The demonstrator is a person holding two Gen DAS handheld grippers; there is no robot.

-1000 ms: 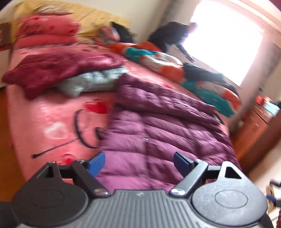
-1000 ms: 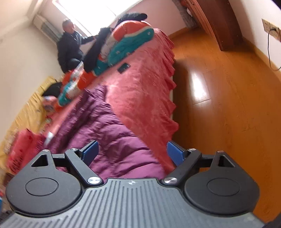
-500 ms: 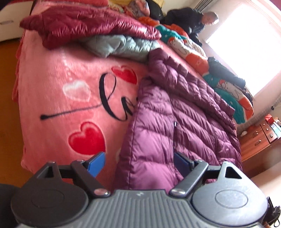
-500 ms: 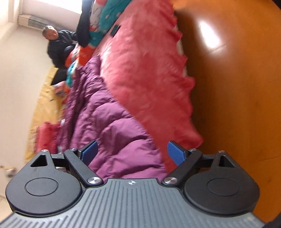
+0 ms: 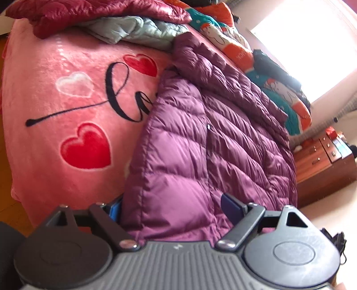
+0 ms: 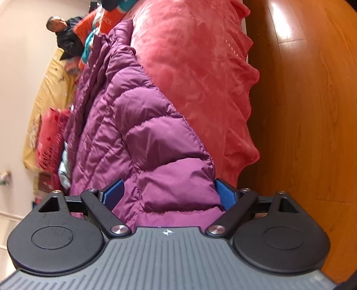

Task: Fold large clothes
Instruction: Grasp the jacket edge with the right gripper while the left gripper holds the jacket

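Observation:
A purple puffer jacket [image 5: 214,142] lies spread on the pink heart-print blanket [image 5: 67,107] of a bed, its hem toward me at the bed's near edge. My left gripper [image 5: 173,207] stands wide open over the hem's left corner. The padded edge lies between its blue pads, and the left pad [image 5: 115,209] is half hidden behind the fabric. In the right wrist view the jacket [image 6: 138,125] bulges between the blue pads of my right gripper [image 6: 169,195], which is open at the hem's other corner, beside the blanket's scalloped edge [image 6: 243,125].
A dark red jacket [image 5: 93,13] and a pale grey-blue one [image 5: 133,29] are piled at the bed's far left. A colourful quilt [image 5: 279,84] runs along the far side. A wooden dresser [image 5: 323,156] stands right; wooden floor [image 6: 301,111] lies beside the bed. A person [image 6: 67,35] sits beyond.
Both grippers have dropped and closed in on the jacket's near hem, which now sits between each pair of jaws. The jaw widths look unchanged.

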